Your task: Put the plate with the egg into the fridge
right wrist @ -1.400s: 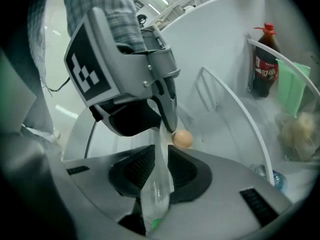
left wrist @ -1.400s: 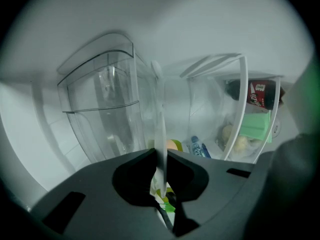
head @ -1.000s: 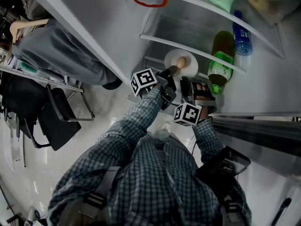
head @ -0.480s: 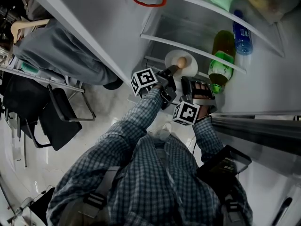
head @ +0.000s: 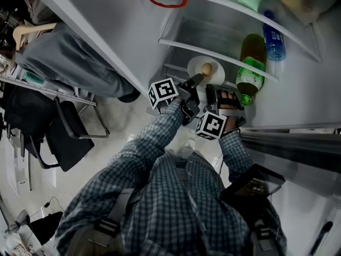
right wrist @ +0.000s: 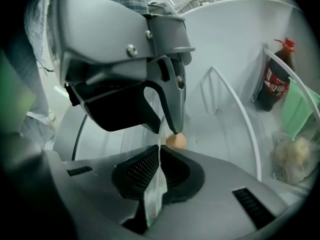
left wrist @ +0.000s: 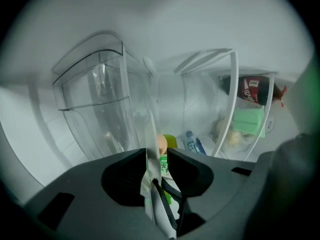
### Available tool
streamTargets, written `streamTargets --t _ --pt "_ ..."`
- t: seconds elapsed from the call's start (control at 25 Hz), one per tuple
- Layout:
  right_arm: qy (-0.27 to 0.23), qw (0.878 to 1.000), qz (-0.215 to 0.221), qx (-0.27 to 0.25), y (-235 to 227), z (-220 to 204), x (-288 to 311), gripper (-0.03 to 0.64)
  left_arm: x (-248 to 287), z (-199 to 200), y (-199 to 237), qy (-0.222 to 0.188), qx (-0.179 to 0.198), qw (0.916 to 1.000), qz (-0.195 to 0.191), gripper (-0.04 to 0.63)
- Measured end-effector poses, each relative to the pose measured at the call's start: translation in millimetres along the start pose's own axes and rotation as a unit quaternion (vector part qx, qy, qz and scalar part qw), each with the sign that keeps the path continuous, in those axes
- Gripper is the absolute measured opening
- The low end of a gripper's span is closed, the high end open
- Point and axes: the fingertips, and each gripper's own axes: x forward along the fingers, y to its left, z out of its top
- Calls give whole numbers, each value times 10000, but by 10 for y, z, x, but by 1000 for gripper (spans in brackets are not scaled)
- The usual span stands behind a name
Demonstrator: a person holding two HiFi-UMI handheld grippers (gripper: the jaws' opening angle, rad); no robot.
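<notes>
Plate (head: 196, 65) with egg (head: 206, 68) sits inside the white fridge (head: 202, 33). My left gripper (left wrist: 157, 156) has just been opening its jaws, now loose round the rim. My right gripper (right wrist: 159, 156) pinches that rim.

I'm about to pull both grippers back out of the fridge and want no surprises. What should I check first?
1. Left gripper released: ok. Its jaws have just been opening and stand apart, with the plate rim between them.
2. Right gripper released: not ok, its jaws are shut on the rim.
3. Egg sitting on the plate: ok.
4. Plate resting flat on the shelf: cannot tell.
5. Green bottle apart from the plate: ok in the head view.
</notes>
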Motion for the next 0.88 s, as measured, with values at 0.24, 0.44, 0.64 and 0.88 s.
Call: streamTargets --t 0.24,0.44,0.64,0.88 --pt "55 10000 -4 13 -22 -30 38 18 -171 -95 -25 96 -52 9999 -98 115" --pt "63 9999 60 63 -19 -67 102 18 -331 -206 13 97 -224 9996 -139 115" --pt "60 9999 134 85 -22 -78 181 20 -439 -243 43 49 -334 9993 -186 115" --pt "188 9993 319 112 36 -104 262 20 -579 -254 101 17 -415 9989 -196 115"
